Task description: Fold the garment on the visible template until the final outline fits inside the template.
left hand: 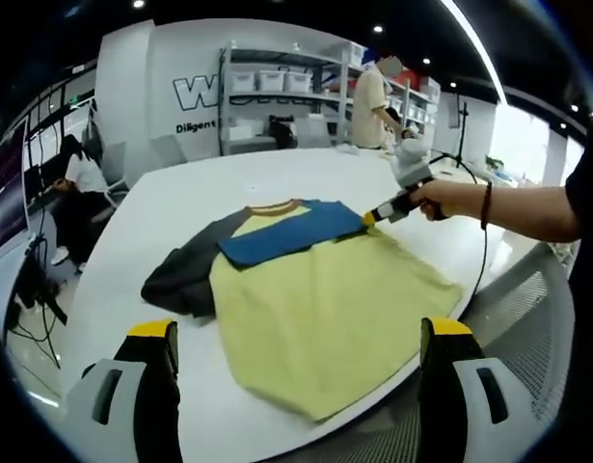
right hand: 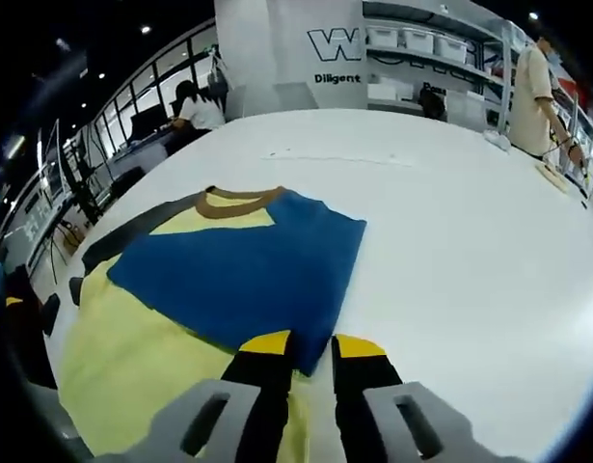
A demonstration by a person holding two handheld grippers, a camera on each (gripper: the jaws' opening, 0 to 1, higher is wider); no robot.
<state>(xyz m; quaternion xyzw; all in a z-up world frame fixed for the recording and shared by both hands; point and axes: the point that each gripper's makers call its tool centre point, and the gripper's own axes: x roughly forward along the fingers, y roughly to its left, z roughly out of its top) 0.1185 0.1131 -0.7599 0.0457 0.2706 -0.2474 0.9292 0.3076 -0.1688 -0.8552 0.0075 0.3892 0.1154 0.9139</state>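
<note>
A yellow shirt with a brown collar lies flat on the white table. Its blue sleeve is folded across the chest, and a dark grey sleeve spreads out on the other side. My right gripper, held by a person's hand, pinches the blue sleeve's edge. In the right gripper view its jaws are nearly together, with the blue fabric between them. My left gripper is open and hovers above the shirt's hem, its jaws wide apart.
The shirt's hem reaches close to the table's near edge. A cable hangs from the right gripper. A seated person is off to one side; a standing person and shelves are behind the table.
</note>
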